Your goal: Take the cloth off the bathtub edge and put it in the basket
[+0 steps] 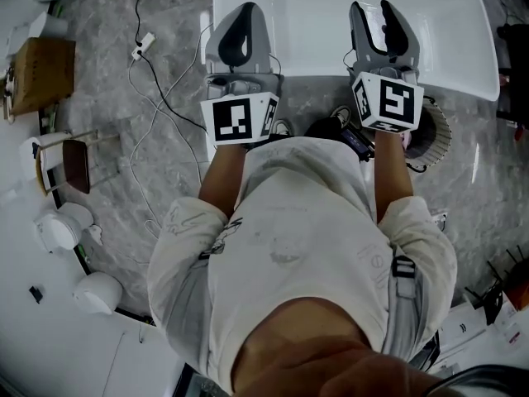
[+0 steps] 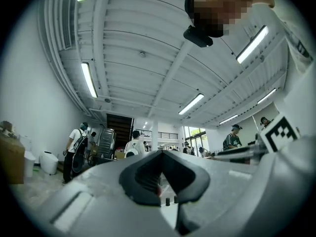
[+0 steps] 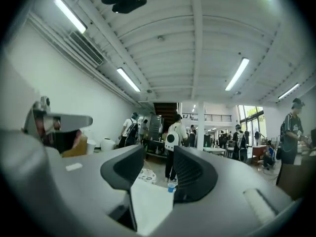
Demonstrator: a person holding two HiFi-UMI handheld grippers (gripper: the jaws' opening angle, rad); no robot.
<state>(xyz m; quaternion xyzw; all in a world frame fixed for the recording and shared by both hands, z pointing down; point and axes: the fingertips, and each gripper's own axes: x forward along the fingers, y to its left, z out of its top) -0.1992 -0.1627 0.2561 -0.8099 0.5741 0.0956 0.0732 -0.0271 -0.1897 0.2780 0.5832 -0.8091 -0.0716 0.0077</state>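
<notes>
Left hand-held gripper [image 2: 160, 156]: pressed together, dark pads meeting at the tips, nothing between them; left of centre at the top of the head view.
Right hand-held gripper [image 3: 158, 158]: spread partway, gap bare of any cloth; a pale slab at the bottom of the gap, probably the bathtub rim, untouched by the pads.
Pose: both raised side by side ahead of the white shirt [image 1: 297, 238], noses tipped up toward the ceiling lights [image 3: 237, 75]; judged a carrying or ready pose rather than a reach.
Bathtub [image 1: 318, 23]: broad white band across the top of the head view, directly under both tools, rim running left to right.
Cloth: seen in no view; not on the bare stretch of rim between the tools, not in either set of jaws. Heading and long axis impossible to tell; perhaps hidden under the tools or off frame.
Basket [image 1: 438, 135]: ribbed round rim at centre right, just below the tub's lower edge, partly covered by the right forearm; contents hidden.
Surroundings: grey marbled floor [image 1: 107, 180] at left, white cable [image 1: 153, 73] trailing across it; people [image 3: 174, 137] standing far back in the hall.
Stage, as judged: grasp not yet made, search for the cloth first.
</notes>
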